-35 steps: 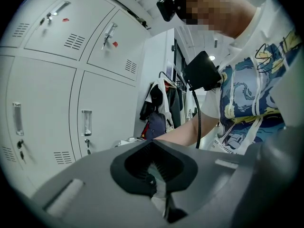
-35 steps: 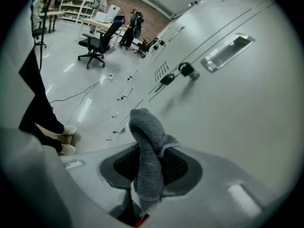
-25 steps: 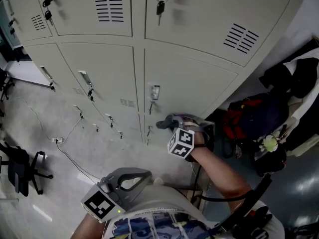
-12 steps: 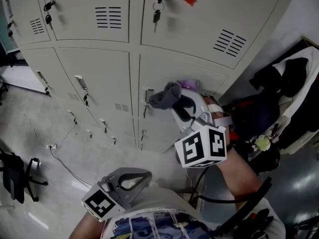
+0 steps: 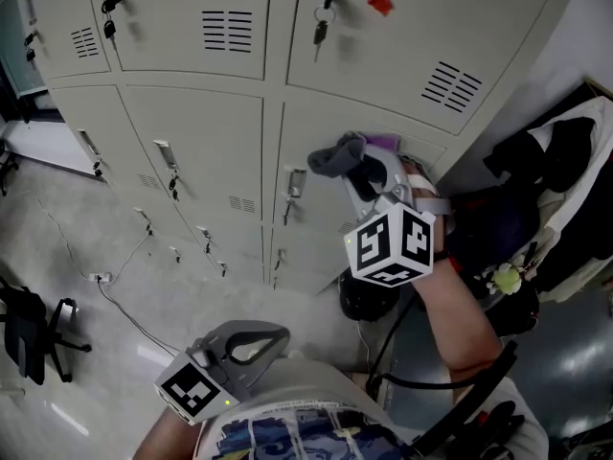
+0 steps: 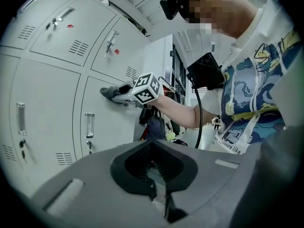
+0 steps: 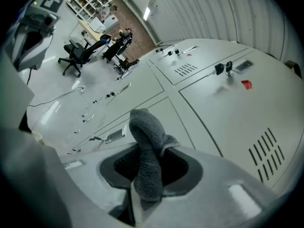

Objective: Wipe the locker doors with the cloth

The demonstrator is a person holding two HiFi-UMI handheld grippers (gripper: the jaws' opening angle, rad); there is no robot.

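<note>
Painted metal, looped cloth, matt plastic

The locker doors (image 5: 364, 151) are sheet metal under smooth pale grey paint with a soft satin sheen, their vent slots punched clean; the keys (image 5: 321, 29) at 12 o'clock in the head view and the recessed handle (image 5: 296, 181) are bare, brighter metal. The cloth (image 7: 146, 146) is dark grey terry, nubby and wholly matt. The right gripper (image 7: 142, 177) and the left gripper (image 6: 158, 194) have matt grey plastic shells with darker ribbed lining inside the jaws. The marker cube (image 5: 391, 244) is smooth white with flat black print. The floor (image 5: 86, 343) at 8 o'clock is pale, polished and reflective. The bags (image 5: 484, 223) at 3 o'clock are dull dark fabric.
</note>
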